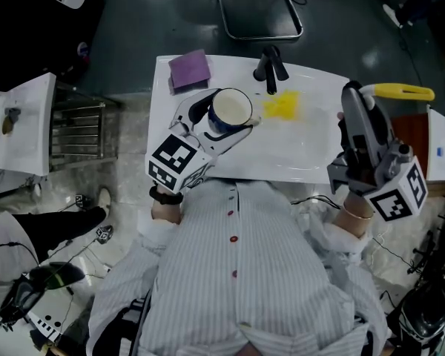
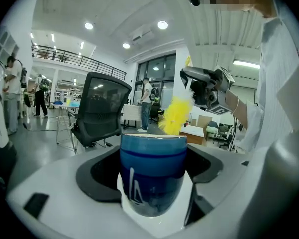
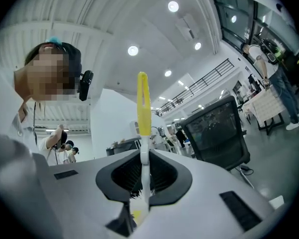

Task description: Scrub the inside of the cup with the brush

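The left gripper, clamped round the blue ceramic cup held mouth-up over the white table, should steady it while the right gripper, clenched on the yellow-bristled brush, steers its bristles inside.

Cup left of brush

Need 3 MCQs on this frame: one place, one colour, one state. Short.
1. Where does the purple cloth lie?
A. far left corner of the table
B. on the floor
C. on the chair seat

2. What colour is the brush handle?
A. red
B. yellow
C. black

3. The left tongs are
A. open and empty
B. shut on the cup
C. shut on a spoon

Answers:
1 A, the head view shows it at that corner.
2 B, it rises yellow from the right tongs.
3 B, both jaws press the blue cup's sides.
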### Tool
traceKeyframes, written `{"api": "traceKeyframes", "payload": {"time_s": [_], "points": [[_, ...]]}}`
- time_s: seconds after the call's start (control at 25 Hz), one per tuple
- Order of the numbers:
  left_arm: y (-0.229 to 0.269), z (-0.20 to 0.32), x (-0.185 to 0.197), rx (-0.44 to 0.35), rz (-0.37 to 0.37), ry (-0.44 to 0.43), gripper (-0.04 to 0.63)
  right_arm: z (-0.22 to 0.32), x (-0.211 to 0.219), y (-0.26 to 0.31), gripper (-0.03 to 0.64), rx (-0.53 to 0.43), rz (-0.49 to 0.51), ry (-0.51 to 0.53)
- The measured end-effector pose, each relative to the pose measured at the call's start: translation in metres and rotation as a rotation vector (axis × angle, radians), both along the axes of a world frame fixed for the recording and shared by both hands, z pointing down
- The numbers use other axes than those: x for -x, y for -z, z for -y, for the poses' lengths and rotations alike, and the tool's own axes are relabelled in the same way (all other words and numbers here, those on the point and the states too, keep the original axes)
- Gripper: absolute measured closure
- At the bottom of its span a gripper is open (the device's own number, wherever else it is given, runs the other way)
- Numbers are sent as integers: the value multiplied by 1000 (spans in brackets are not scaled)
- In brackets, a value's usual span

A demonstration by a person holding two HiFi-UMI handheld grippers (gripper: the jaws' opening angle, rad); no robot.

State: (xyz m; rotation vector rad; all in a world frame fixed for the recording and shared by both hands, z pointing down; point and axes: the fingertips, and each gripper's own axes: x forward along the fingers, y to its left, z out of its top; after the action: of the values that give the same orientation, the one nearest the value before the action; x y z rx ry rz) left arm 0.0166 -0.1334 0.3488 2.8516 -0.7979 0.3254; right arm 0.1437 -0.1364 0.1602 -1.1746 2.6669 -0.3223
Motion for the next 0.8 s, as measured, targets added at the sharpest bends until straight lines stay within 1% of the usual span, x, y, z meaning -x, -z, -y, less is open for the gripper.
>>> {"api": "traceKeyframes", "payload": {"time_s": [0.12,0.28,0.52,0.68,0.8], "points": [[5,4,6,0,-11,29,198,1,-6,-13,558,29,11,-26],[14,8,11,1,-45,54,198,-1,-3,-36,558,89,30,-26],[26,10,17,4,-98,83,198,-7,3,-68,558,164,10,-31],[34,9,21,2,-136,94,198,-9,10,-85,558,188,-15,-21],[40,9,20,-3,-153,94,198,-9,14,-93,558,203,-14,-12]]}}
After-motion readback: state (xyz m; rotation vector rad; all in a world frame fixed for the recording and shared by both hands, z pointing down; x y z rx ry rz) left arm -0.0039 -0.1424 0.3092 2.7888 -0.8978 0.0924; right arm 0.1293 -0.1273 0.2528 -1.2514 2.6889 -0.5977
